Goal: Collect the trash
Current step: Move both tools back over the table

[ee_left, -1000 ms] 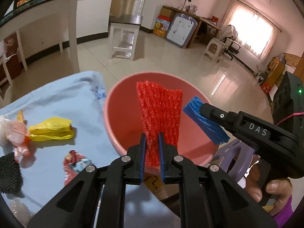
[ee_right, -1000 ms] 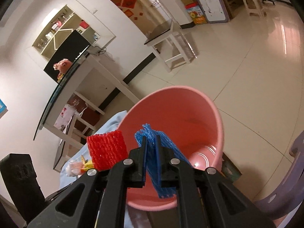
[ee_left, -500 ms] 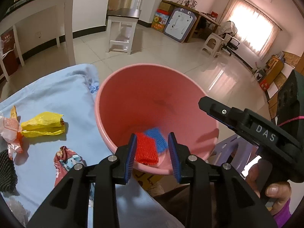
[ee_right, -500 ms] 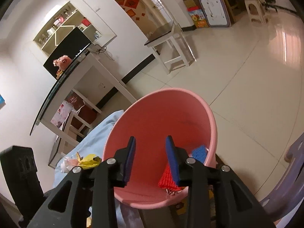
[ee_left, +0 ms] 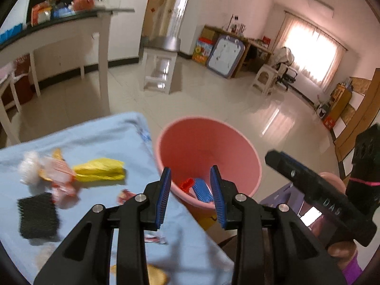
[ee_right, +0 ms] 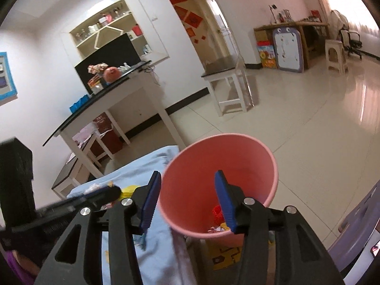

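Note:
A pink bucket [ee_left: 237, 140] stands beside the table; it also shows in the right wrist view [ee_right: 268, 156]. A red foam net [ee_left: 186, 184] and a blue foam net [ee_left: 201, 190] lie at its bottom. My left gripper [ee_left: 191, 194] is open and empty above the table edge next to the bucket. My right gripper [ee_right: 187, 201] is open and empty over the bucket's near rim. On the blue cloth [ee_left: 95, 137] lie a yellow wrapper [ee_left: 99, 172], a black foam net [ee_left: 38, 213] and a white and orange wrapper [ee_left: 45, 173].
More wrappers [ee_left: 124, 194] lie near the left fingers. A purple stool [ee_right: 356, 225] stands right of the bucket. A white table [ee_right: 111, 99] and a white stool [ee_left: 161, 71] stand across the tiled floor.
Both grippers opened and dropped the red and blue foam nets into the bucket. Both have since pulled back and risen, with the jaws opened wider.

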`<state>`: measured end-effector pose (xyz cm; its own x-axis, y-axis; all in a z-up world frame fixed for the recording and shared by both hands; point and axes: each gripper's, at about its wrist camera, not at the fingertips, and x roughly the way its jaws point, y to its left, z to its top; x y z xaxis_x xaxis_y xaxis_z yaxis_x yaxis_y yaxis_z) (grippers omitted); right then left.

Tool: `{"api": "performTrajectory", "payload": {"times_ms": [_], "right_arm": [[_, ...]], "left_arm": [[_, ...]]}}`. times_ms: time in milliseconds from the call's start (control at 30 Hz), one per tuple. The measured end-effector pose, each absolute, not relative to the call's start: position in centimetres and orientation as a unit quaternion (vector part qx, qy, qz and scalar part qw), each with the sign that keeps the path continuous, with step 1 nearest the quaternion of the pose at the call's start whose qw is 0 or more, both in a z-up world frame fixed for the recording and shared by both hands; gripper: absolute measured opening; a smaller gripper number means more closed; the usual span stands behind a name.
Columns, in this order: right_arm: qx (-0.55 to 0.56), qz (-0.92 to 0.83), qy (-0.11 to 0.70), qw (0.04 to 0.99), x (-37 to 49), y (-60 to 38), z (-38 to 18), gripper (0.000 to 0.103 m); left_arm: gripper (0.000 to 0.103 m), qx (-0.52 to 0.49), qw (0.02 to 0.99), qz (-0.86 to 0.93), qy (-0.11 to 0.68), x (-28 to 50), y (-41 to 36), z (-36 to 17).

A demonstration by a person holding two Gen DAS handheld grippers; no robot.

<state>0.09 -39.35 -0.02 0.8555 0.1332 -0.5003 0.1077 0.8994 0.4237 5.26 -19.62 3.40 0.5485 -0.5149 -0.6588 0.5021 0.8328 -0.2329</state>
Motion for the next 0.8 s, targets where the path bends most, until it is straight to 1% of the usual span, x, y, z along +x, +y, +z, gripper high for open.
{"api": "performTrajectory", "payload": {"times_ms": [233,433,567,800], "right_arm": [[0.203,0.041,0.277,0.938,-1.6,-35.4,0.5,0.047],[0.193,0.07,0.303,0.931,-2.1,-32.1,-0.7,0.047],[0.189,0.086,0.322,0.924,-1.8,-30.5,-1.8,0.047],[0.184,0.1,0.35,0.913,-0.3,-28.6,-3.4,0.047]], "left_arm": [[0.034,-0.017,0.906,-0.25,0.341,2.9,-12.9,6.2],[0.034,-0.021,0.923,-0.19,0.332,1.3,-6.3,6.3],[0.034,-0.024,0.928,-0.146,0.341,0.7,-2.2,5.3],[0.034,-0.053,0.916,-0.091,0.386,2.1,2.4,1.6]]}}
